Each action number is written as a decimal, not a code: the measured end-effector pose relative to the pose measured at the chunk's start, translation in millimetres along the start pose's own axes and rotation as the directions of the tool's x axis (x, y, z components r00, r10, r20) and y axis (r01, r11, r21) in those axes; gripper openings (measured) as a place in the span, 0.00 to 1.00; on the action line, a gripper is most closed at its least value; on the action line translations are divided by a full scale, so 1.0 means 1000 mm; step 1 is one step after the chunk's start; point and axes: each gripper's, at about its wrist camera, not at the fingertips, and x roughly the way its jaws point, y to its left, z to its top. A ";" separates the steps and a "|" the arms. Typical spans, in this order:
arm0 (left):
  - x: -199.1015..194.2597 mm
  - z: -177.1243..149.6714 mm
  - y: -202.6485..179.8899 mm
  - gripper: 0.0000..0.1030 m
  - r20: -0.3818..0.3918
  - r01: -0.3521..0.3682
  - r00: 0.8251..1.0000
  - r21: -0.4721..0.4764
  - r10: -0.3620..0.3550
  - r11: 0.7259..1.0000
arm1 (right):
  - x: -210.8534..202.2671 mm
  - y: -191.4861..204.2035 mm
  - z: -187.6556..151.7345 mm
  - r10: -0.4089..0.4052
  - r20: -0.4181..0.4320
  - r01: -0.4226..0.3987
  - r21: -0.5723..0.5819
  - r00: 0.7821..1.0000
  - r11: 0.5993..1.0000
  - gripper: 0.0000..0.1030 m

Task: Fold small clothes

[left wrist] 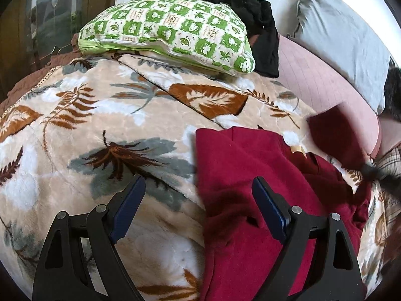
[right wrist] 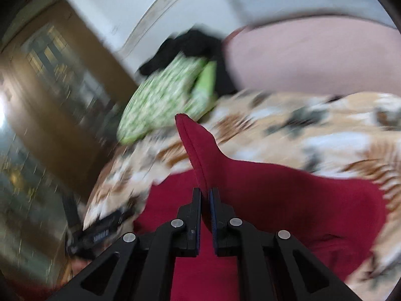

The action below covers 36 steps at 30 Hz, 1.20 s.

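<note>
The red garment [left wrist: 253, 200] lies spread on the leaf-patterned blanket [left wrist: 100, 125] that covers the bed, toward the blanket's near right part in the left wrist view; one edge of it is lifted off the blanket, pinched between the right gripper [right wrist: 206, 195], whose two black fingers are pressed together on a seamed fold of the red cloth that stands up past their tips; the rest of the cloth hangs down and trails below that gripper; the right wrist view is smeared with motion blur, so finer detail there cannot be told. The left gripper [left wrist: 198, 185] has its blue-padded fingers wide apart with nothing between them; one finger sits over the bare blanket, the other over the red cloth, and whether either touches cannot be told. At the far edge of the blanket rests a green-and-white checked pillow [left wrist: 170, 32], with a black garment [left wrist: 250, 17] heaped behind and beside it; a grey cushion [left wrist: 343, 40] leans at the far right, above a pink surface [left wrist: 320, 75].
</note>
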 end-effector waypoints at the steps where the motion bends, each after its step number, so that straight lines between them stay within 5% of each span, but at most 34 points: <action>1: 0.000 0.000 0.000 0.85 0.002 0.004 1.000 -0.001 -0.004 1.000 | 0.016 0.005 -0.006 -0.007 -0.017 0.007 -0.011 1.000 1.000 0.06; 7: -0.003 0.002 -0.001 0.85 0.009 0.043 0.999 -0.004 -0.043 0.999 | 0.092 0.009 -0.045 -0.043 -0.188 0.035 -0.045 0.981 0.998 0.07; 9: -0.004 0.003 0.000 0.85 0.001 0.094 0.996 -0.029 -0.094 0.995 | 0.084 0.009 -0.053 -0.040 -0.181 0.032 -0.042 0.983 0.999 0.10; 14: -0.010 0.011 -0.012 0.85 -0.015 0.199 0.980 -0.078 -0.200 0.977 | 0.027 0.004 -0.064 -0.068 -0.138 0.060 -0.060 0.988 0.996 0.40; 17: -0.005 0.019 -0.035 0.85 -0.032 0.142 0.989 -0.010 -0.142 0.990 | -0.014 -0.010 -0.079 -0.114 -0.083 0.112 -0.027 0.990 0.993 0.43; 20: 0.020 0.024 -0.055 0.85 -0.099 0.069 0.993 0.061 -0.063 0.996 | -0.050 -0.033 -0.095 -0.252 -0.031 0.252 0.012 0.967 0.968 0.43; 27: 0.079 0.017 -0.084 0.84 -0.241 0.043 0.970 0.128 -0.011 0.991 | -0.069 -0.067 -0.102 -0.407 -0.040 0.409 0.042 0.912 0.912 0.43; 29: 0.083 0.014 -0.092 0.77 -0.248 0.065 0.968 0.150 -0.026 0.987 | -0.063 -0.064 -0.096 -0.459 -0.024 0.459 -0.002 0.888 0.889 0.43; 31: 0.084 0.012 -0.100 0.39 -0.257 0.092 0.965 0.177 -0.044 0.980 | -0.054 -0.059 -0.088 -0.534 -0.019 0.533 -0.058 0.845 0.844 0.43; 34: 0.083 0.013 -0.102 0.20 -0.253 0.100 0.966 0.178 -0.053 0.979 | -0.054 -0.049 -0.085 -0.610 0.028 0.607 -0.137 0.792 0.783 0.43; 36: 0.080 0.014 -0.098 0.18 -0.257 0.126 0.963 0.163 -0.081 0.979 | -0.062 -0.043 -0.084 -0.615 0.052 0.614 -0.159 0.787 0.773 0.43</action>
